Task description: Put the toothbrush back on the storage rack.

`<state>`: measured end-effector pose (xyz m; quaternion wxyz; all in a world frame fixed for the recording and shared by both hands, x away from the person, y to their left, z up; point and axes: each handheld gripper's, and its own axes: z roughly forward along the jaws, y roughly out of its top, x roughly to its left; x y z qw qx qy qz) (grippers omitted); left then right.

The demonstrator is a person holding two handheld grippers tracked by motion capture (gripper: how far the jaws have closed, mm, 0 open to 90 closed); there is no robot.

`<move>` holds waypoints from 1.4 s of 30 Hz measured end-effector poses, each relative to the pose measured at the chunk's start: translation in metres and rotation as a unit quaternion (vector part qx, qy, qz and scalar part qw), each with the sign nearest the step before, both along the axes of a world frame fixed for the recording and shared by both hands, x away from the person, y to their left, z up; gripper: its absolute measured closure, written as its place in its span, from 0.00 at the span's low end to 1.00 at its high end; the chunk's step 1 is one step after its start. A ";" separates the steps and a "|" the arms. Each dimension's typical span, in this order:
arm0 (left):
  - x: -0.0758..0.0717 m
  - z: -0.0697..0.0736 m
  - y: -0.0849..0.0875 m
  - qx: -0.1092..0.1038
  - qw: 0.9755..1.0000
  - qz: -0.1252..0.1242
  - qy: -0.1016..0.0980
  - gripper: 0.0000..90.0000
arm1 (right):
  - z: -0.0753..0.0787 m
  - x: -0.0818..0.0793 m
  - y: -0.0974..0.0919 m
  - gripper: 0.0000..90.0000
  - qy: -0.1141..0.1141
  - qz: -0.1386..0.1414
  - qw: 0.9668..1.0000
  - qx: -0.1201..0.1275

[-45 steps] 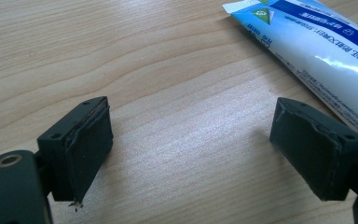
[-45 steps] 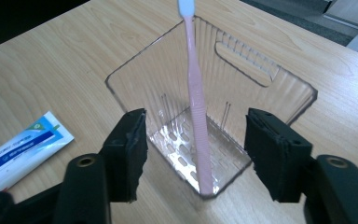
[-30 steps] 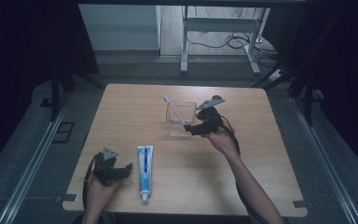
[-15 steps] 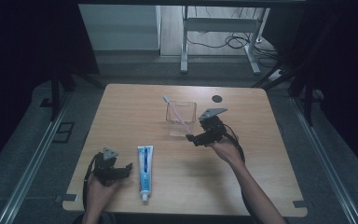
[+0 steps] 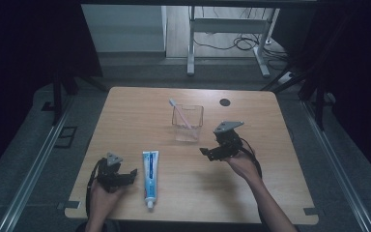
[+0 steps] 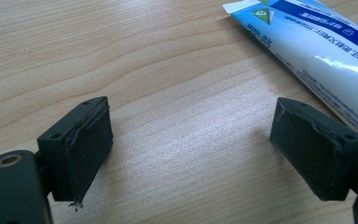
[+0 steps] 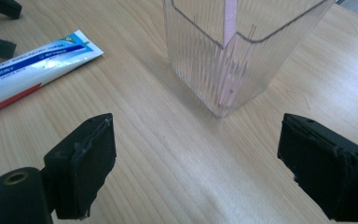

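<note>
Because the white-and-blue soft plastic toothpaste tube [image 5: 150, 177] lies flat on the pale wooden table [image 5: 280, 193], well in front of the clear ribbed square plastic cup [image 5: 187, 123] that serves as the landmark here, it looks the likeliest thing to be picked up, and I judge it light, pliable and a little slick: a squeeze across the belly would dent it and could push paste toward the cap, so the firmer shoulder by the cap or the flat crimped tail [image 6: 247, 11] seems the safer place to pinch. The cup itself looks light, rigid and easy to tip, and the slim pink toothbrush [image 5: 179, 113] leaning inside it, head up past the rim, would shift with any knock. The left gripper [image 5: 128, 175] sits low over the table, nearer the person than the cup and just to the tube's left, pointing toward the tube; in the left gripper view its jaws stand wide apart with bare wood between them and the tube just past the right-hand jaw. The right gripper [image 5: 205, 152] hangs near the cup on its front-right side, the forearm reaching in from the table's near edge; its jaws have just been opening and now stand wide with nothing between them, aimed toward the cup's near corner [image 7: 223, 100], which lies apart from both pads.
</note>
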<state>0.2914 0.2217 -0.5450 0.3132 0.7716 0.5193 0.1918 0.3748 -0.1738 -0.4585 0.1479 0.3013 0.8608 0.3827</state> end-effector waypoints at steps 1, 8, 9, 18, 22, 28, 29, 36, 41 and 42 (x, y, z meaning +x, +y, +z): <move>0.000 0.000 0.000 0.000 1.000 0.000 0.000 0.14 | -0.001 -0.002 -0.002 0.12 0.000 0.000 1.000 0.000; 0.000 0.000 0.000 0.000 1.000 0.000 0.000 0.14 | -0.007 -0.012 -0.013 0.12 0.004 -0.007 1.000 0.003; 0.000 0.000 0.000 0.000 1.000 0.000 0.000 0.14 | -0.008 -0.014 -0.015 0.12 0.005 -0.009 1.000 0.004; 0.000 0.000 0.000 0.000 1.000 0.001 -0.001 0.14 | -0.022 -0.029 -0.033 0.11 0.017 -0.026 1.000 0.004; 0.000 0.000 0.000 -0.001 1.000 0.001 -0.001 0.14 | -0.029 -0.035 -0.041 0.11 0.019 -0.036 0.999 0.005; 0.000 0.000 0.000 0.000 1.000 0.000 -0.001 0.14 | -0.036 -0.043 -0.054 0.10 0.019 -0.051 0.999 0.004; 0.000 0.000 0.000 0.001 1.000 -0.001 -0.001 0.14 | -0.038 -0.044 -0.056 0.10 0.020 -0.053 0.998 0.004; 0.000 0.000 0.000 0.000 1.000 -0.001 -0.002 0.14 | -0.050 -0.053 -0.071 0.05 0.028 -0.073 0.997 0.005; 0.000 0.000 0.000 0.000 1.000 -0.001 -0.002 0.14 | -0.057 -0.060 -0.078 0.02 0.028 -0.082 0.996 0.003; 0.000 0.000 0.000 0.000 1.000 -0.001 -0.002 0.14 | -0.059 -0.062 -0.079 0.02 0.029 -0.084 0.996 0.002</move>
